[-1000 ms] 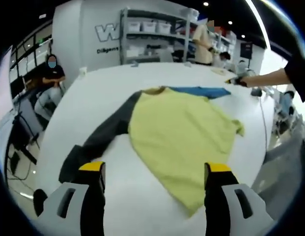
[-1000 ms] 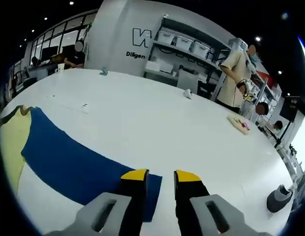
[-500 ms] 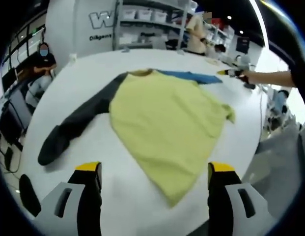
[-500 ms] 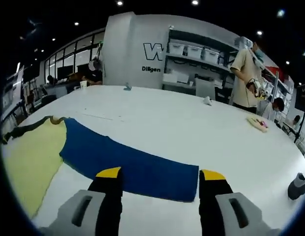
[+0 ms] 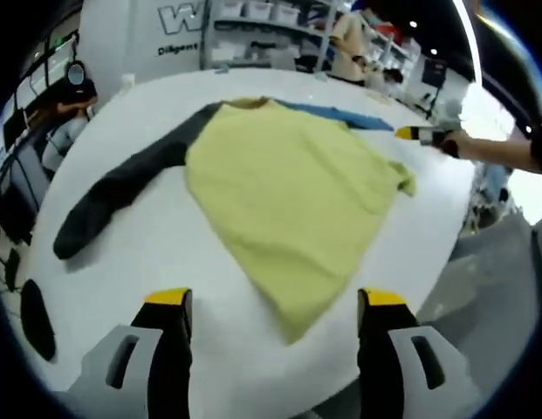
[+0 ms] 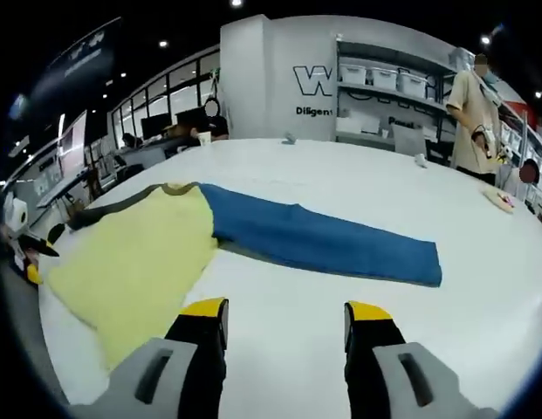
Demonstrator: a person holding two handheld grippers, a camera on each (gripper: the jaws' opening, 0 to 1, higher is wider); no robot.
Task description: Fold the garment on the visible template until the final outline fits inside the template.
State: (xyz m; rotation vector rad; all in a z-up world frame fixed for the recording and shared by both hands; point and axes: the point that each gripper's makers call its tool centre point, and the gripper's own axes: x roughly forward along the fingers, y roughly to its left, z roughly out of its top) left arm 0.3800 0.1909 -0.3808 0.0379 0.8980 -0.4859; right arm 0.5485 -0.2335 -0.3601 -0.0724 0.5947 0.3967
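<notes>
My left tool (image 5: pixel 275 305) has its yellow-tipped jaws spread wide at the bottom of the left gripper view, holding nothing, above the near edge of the white worktop (image 5: pixel 166 253). The garment (image 5: pixel 288 188) lies flat across the middle of that frame: a yellow-green body with its lower corner pointing down toward the gap between my jaws, a dark grey sleeve (image 5: pixel 118 188) running out to the left, and a blue sleeve (image 5: pixel 340 115) stretching toward the upper right. At the right edge of the same frame my right tool (image 5: pixel 419 134) shows small with its yellow tips, just beyond the blue sleeve's end; I cannot tell from here how its jaws stand. In the right gripper view the right tool (image 6: pixel 284 314) is spread open and empty at the bottom of the frame, over bare worktop (image 6: pixel 340 288). There the garment's yellow body (image 6: pixel 135 262) fills the left middle, and the blue sleeve (image 6: pixel 327 240) lies straight across the centre toward the right. A person (image 6: pixel 473 109) stands by shelving at the upper right.
</notes>
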